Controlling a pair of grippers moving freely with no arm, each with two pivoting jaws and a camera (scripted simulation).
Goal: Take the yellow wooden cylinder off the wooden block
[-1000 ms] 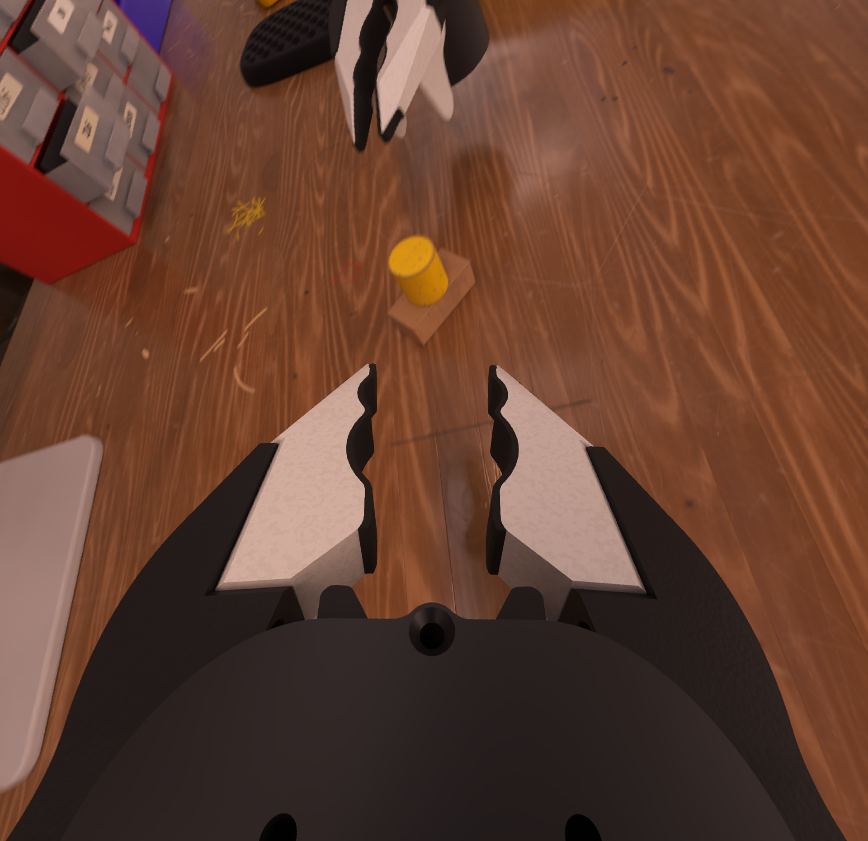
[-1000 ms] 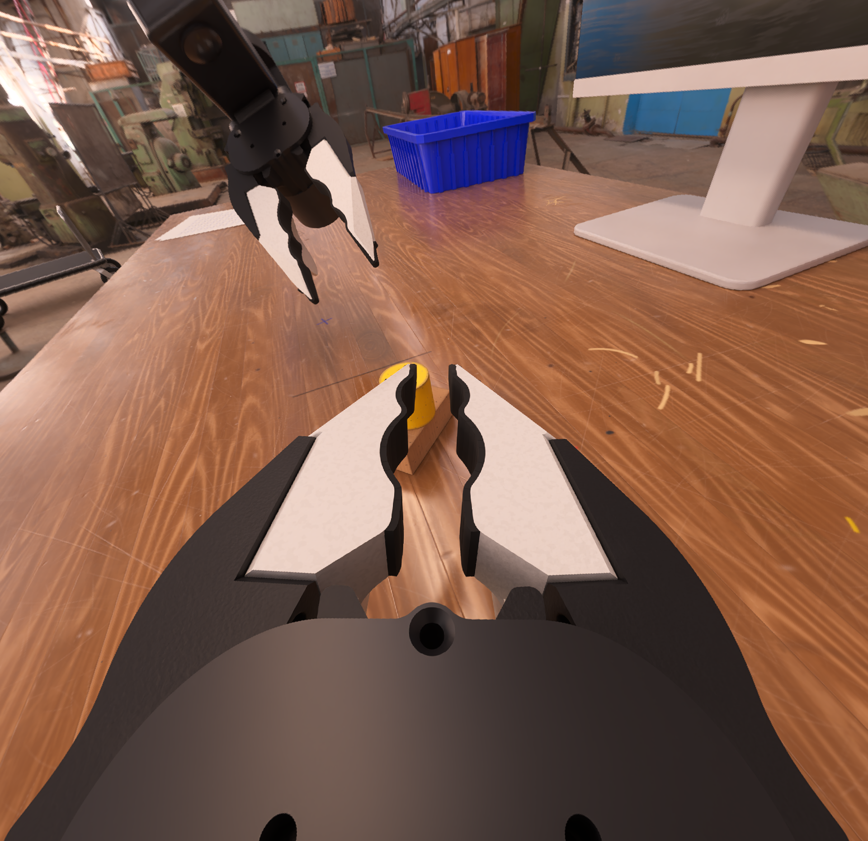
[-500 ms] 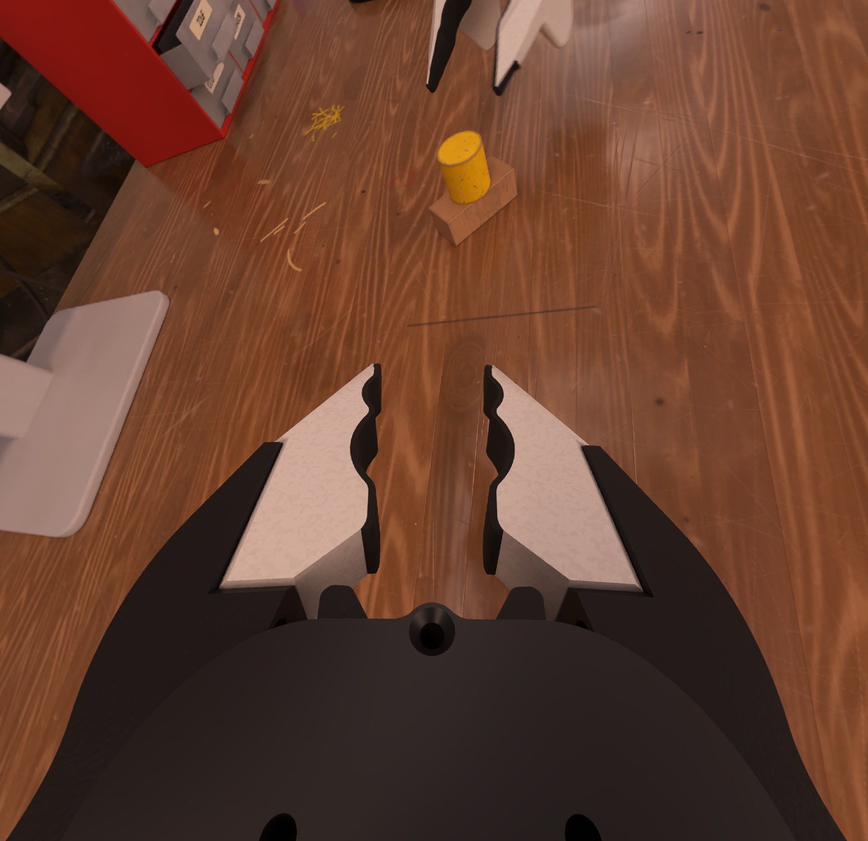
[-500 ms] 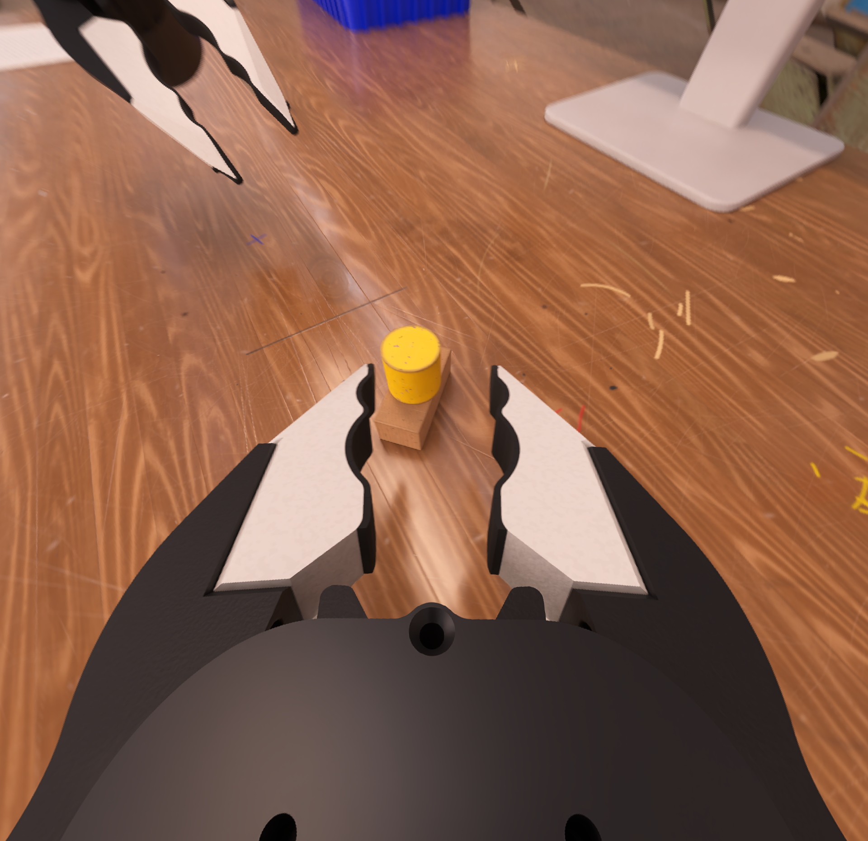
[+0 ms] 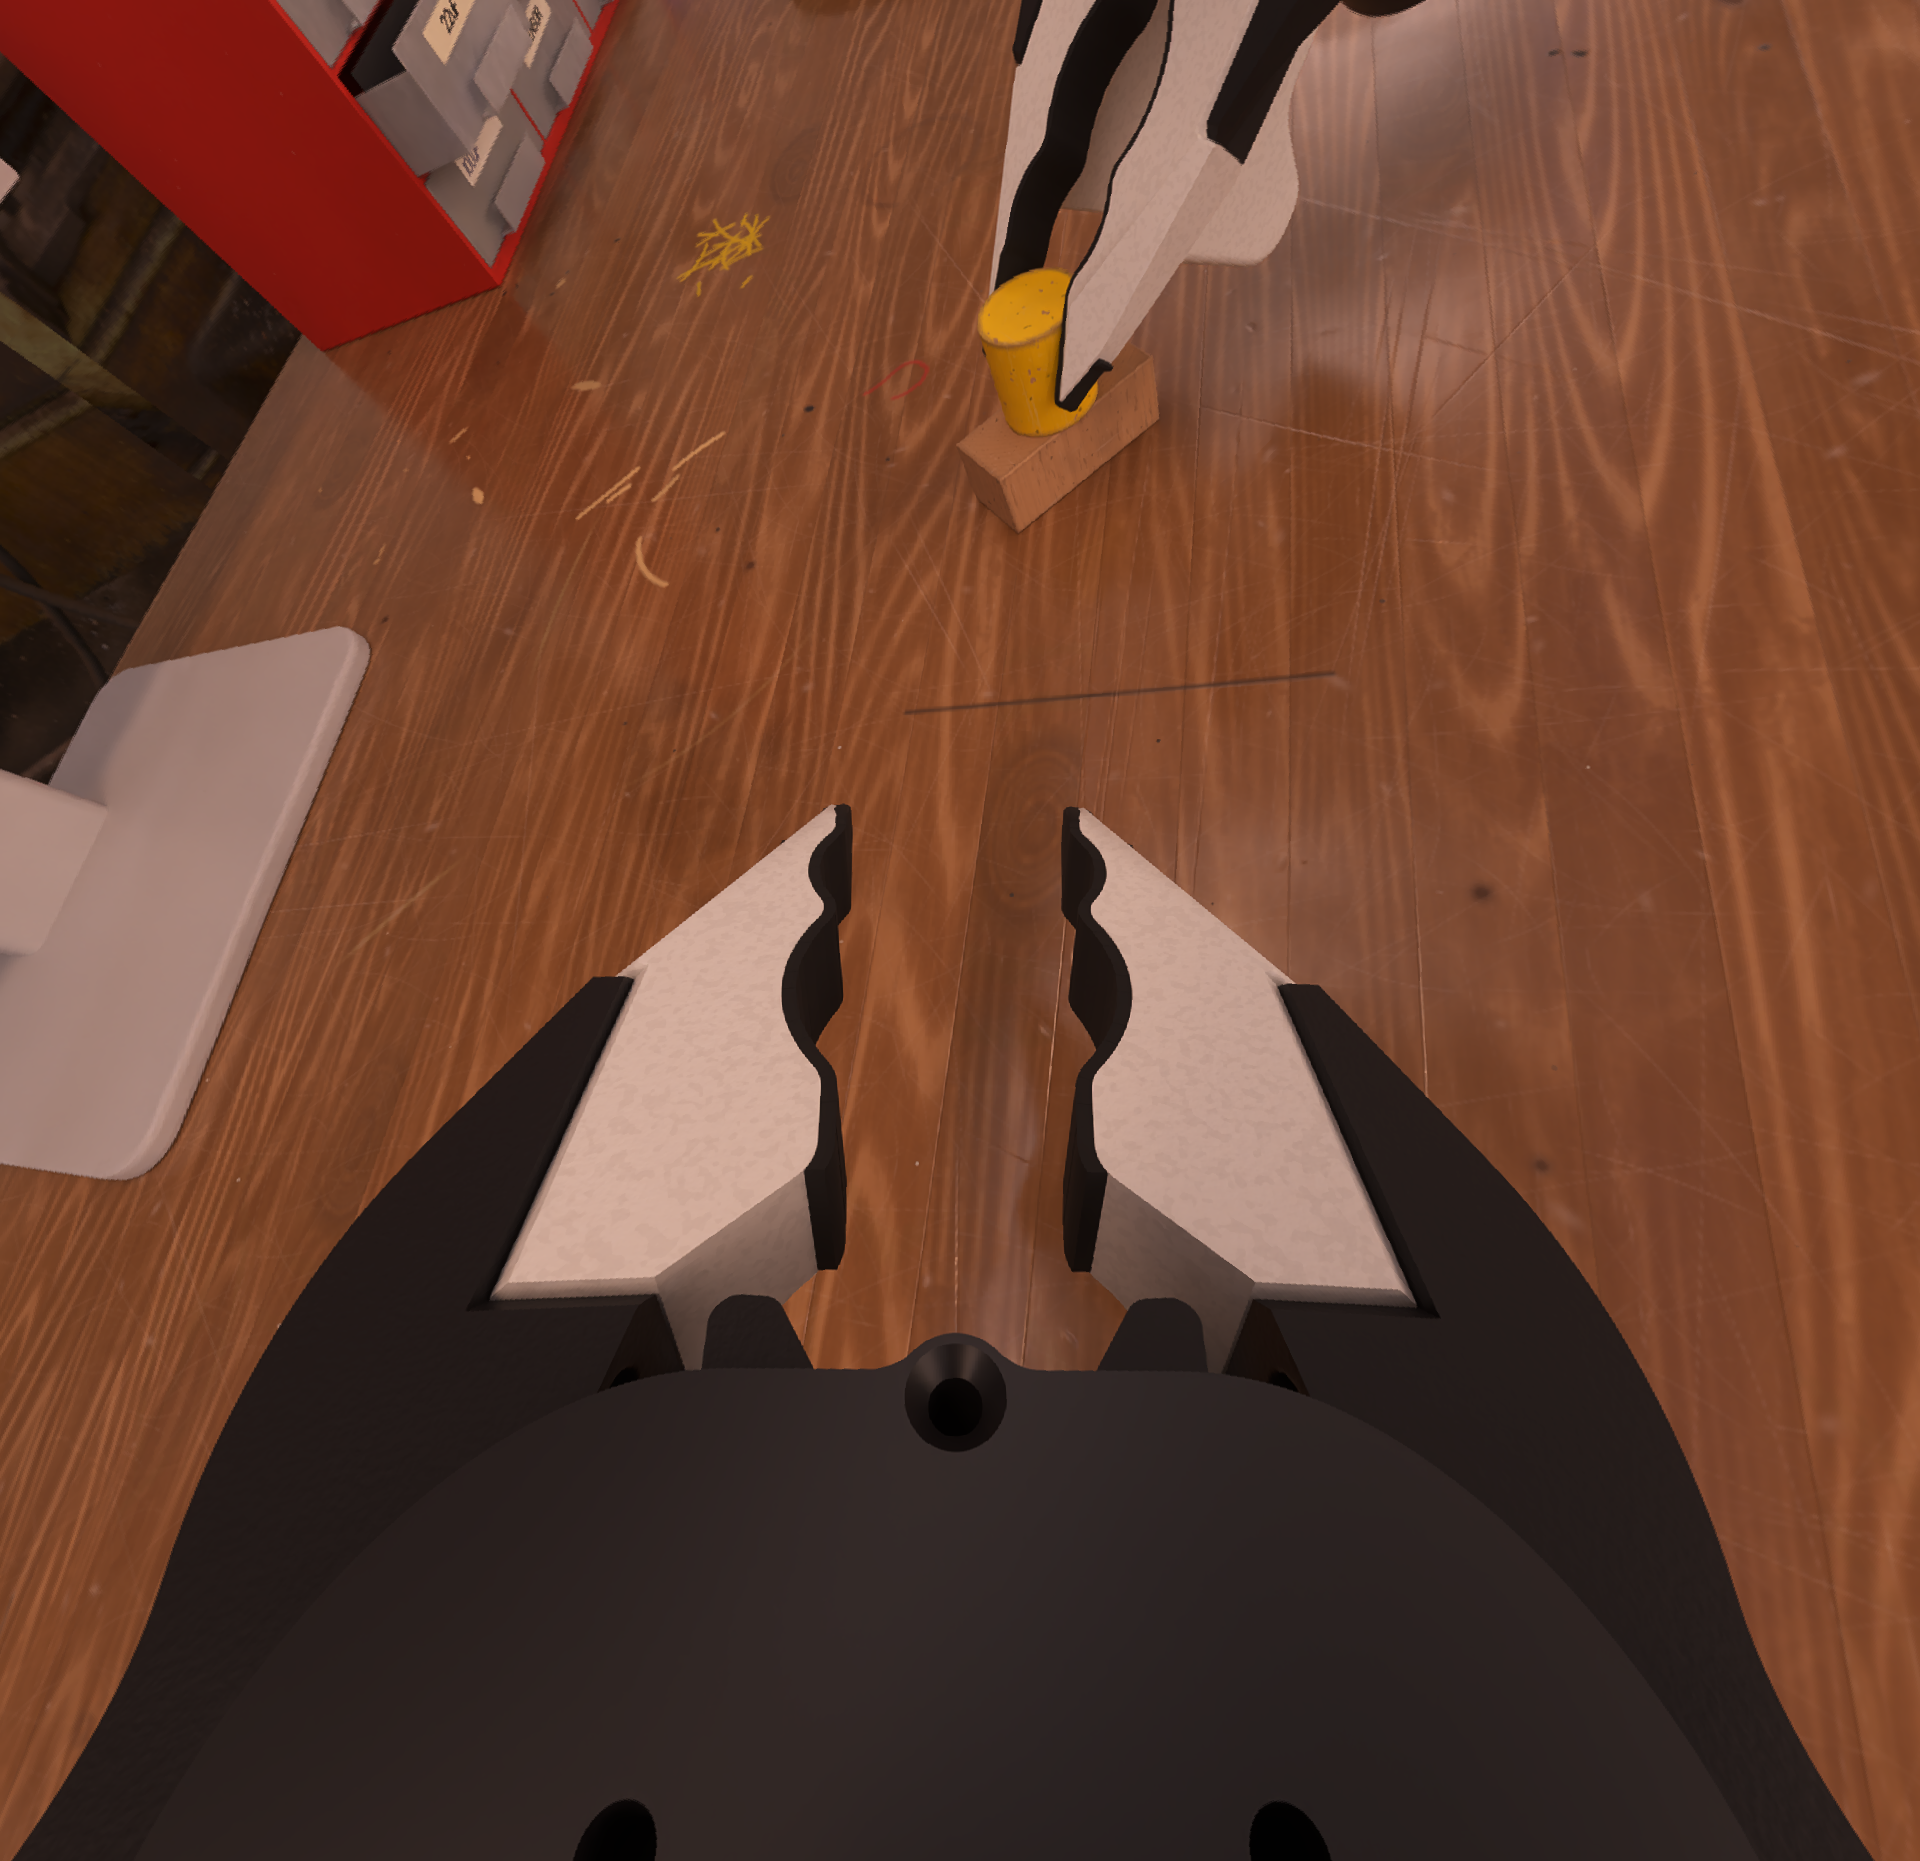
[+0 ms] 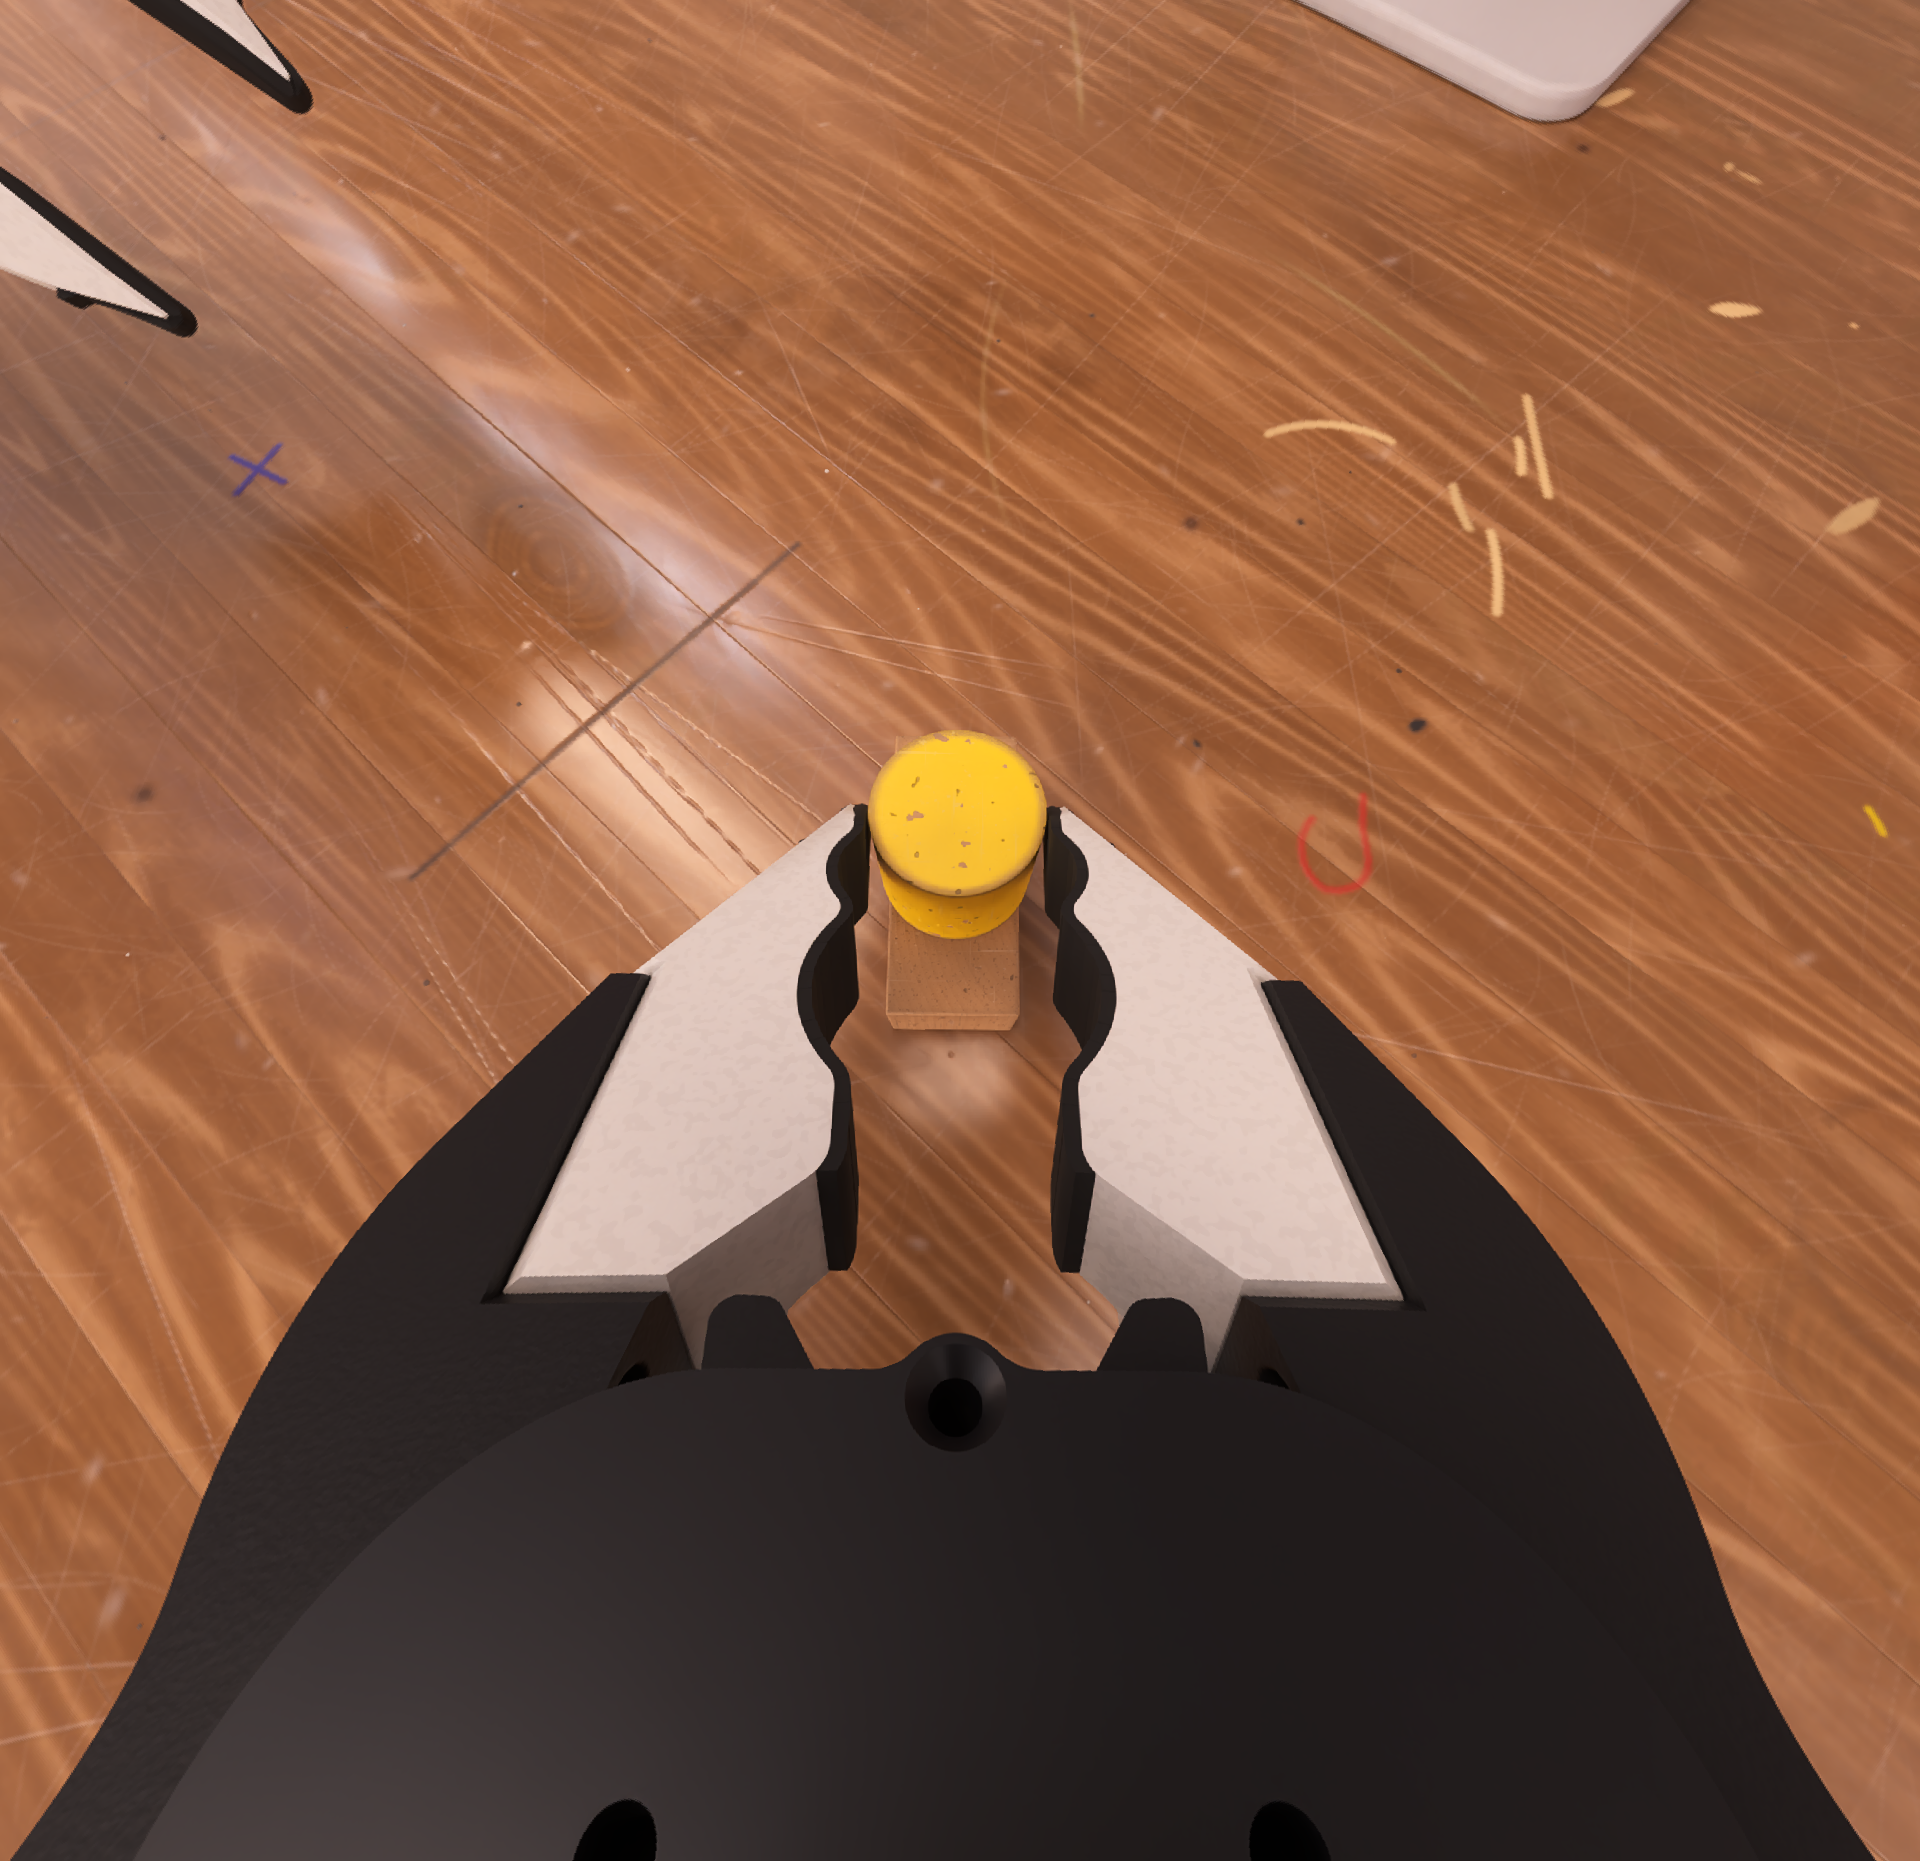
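Note:
The yellow wooden cylinder (image 6: 956, 814) stands upright on a small wooden block (image 6: 951, 985) on the wooden table. My right gripper (image 6: 956, 824) has come down over it, one finger against each side of the cylinder, tips near the block's top. In the left wrist view the cylinder (image 5: 1023, 357) and block (image 5: 1060, 461) lie ahead, with the right gripper (image 5: 1039, 346) straddling the cylinder. My left gripper (image 5: 954, 824) is open and empty, held above the table well short of the block. Its fingertips also show in the right wrist view (image 6: 244, 213).
A red rack of grey drawers (image 5: 260, 149) stands at the far left by the table edge. A white monitor base (image 5: 177, 876) lies left of my left gripper; it also shows in the right wrist view (image 6: 1507, 14). Wood shavings (image 5: 727, 248) are scattered about.
My right gripper has moved forward and down over the cylinder, and its fingers have narrowed onto it. My left gripper has drawn back and narrowed slightly. Cylinder and block have not moved.

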